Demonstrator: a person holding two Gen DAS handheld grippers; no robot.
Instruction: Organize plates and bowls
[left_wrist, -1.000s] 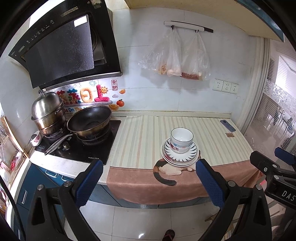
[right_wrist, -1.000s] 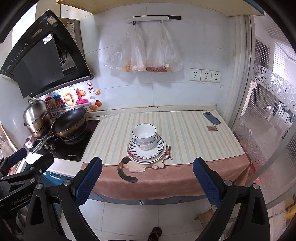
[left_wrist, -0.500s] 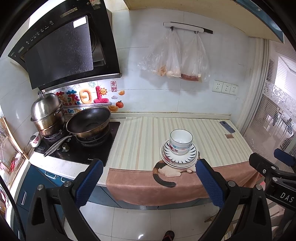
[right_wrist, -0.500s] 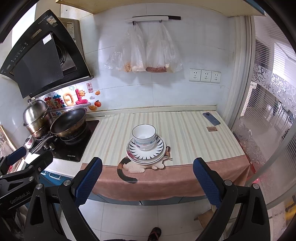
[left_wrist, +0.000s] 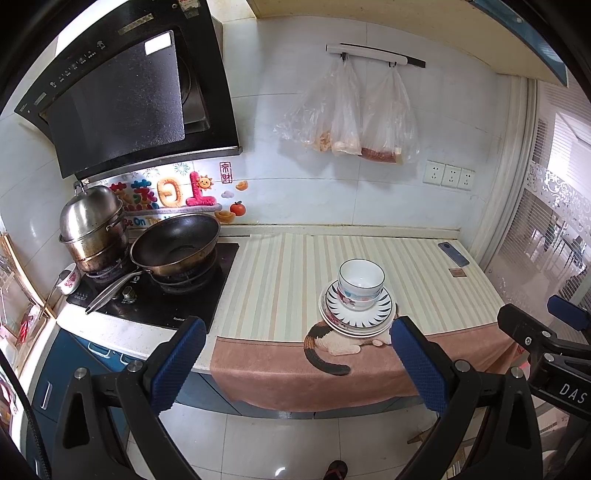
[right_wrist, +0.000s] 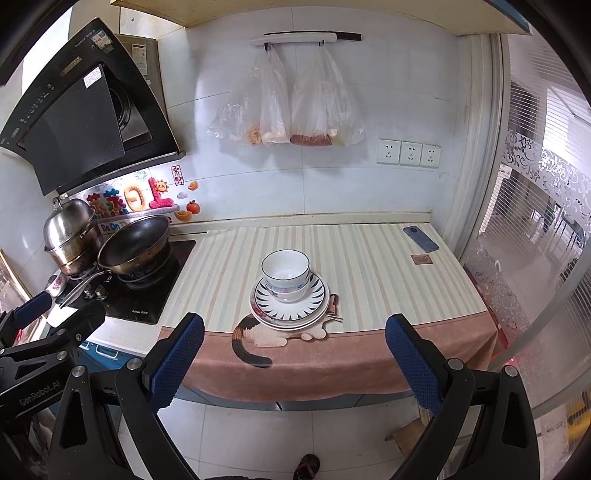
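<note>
Bowls (right_wrist: 286, 275) sit nested on stacked plates (right_wrist: 290, 304) at counter front edge, 12 o'clock of right gripper (right_wrist: 293, 360). Left gripper (left_wrist: 295, 360) & right both gape wide, empty, well back. Stacking looks done; nothing visibly left.

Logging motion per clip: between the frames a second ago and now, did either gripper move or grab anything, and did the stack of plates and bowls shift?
Almost nothing changed. The left gripper drifted very slightly; the right gripper barely moved. Both stay open and empty, short of the counter. The bowls remain nested on the plates on the striped cloth, untouched.
</note>
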